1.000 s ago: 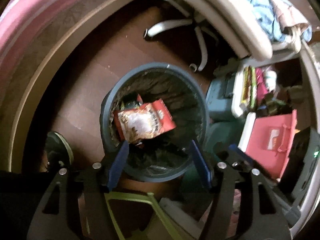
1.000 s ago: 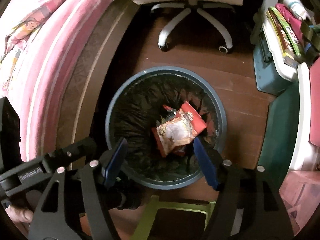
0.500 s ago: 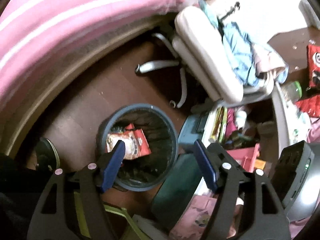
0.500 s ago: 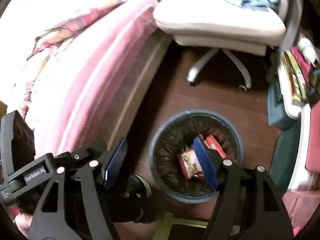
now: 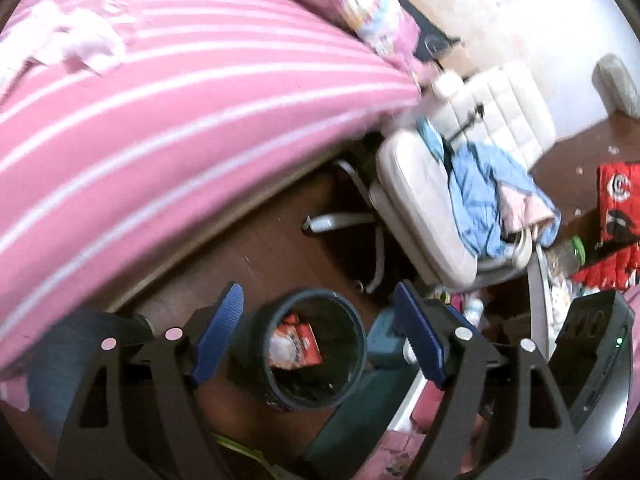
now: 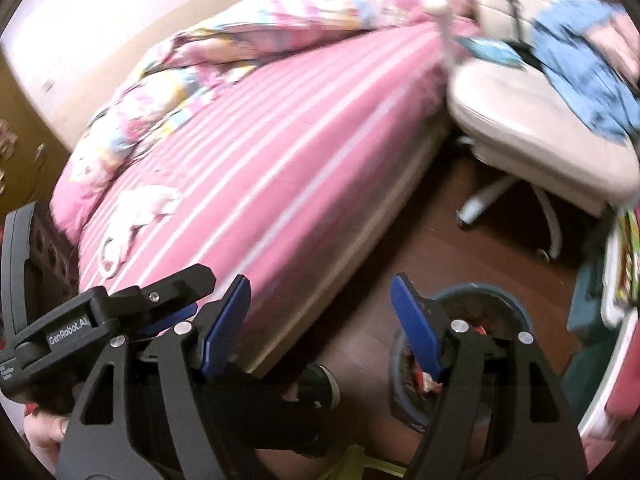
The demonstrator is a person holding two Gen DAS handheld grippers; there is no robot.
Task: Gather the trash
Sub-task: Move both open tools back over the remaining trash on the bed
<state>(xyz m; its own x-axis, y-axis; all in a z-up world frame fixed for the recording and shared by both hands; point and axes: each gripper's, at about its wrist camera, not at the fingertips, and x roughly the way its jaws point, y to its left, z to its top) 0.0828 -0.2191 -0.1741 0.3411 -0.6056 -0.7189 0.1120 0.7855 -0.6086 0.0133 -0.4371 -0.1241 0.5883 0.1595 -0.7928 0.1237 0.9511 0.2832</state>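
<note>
While both tongs gape empty, having just widened, crumpled red-and-white snack wrapper [image 5: 294, 346], inside dark round bin [image 5: 352, 322].

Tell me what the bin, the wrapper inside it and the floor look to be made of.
Bin: probably moulded plastic, matt blue-grey, with a smooth rolled rim; a dark crinkled liner looks like thin plastic film.
Wrapper: glossy printed foil or plastic film, red and white, creased.
Floor: dark brown wood or laminate, faint plank seams, slight sheen.
</note>
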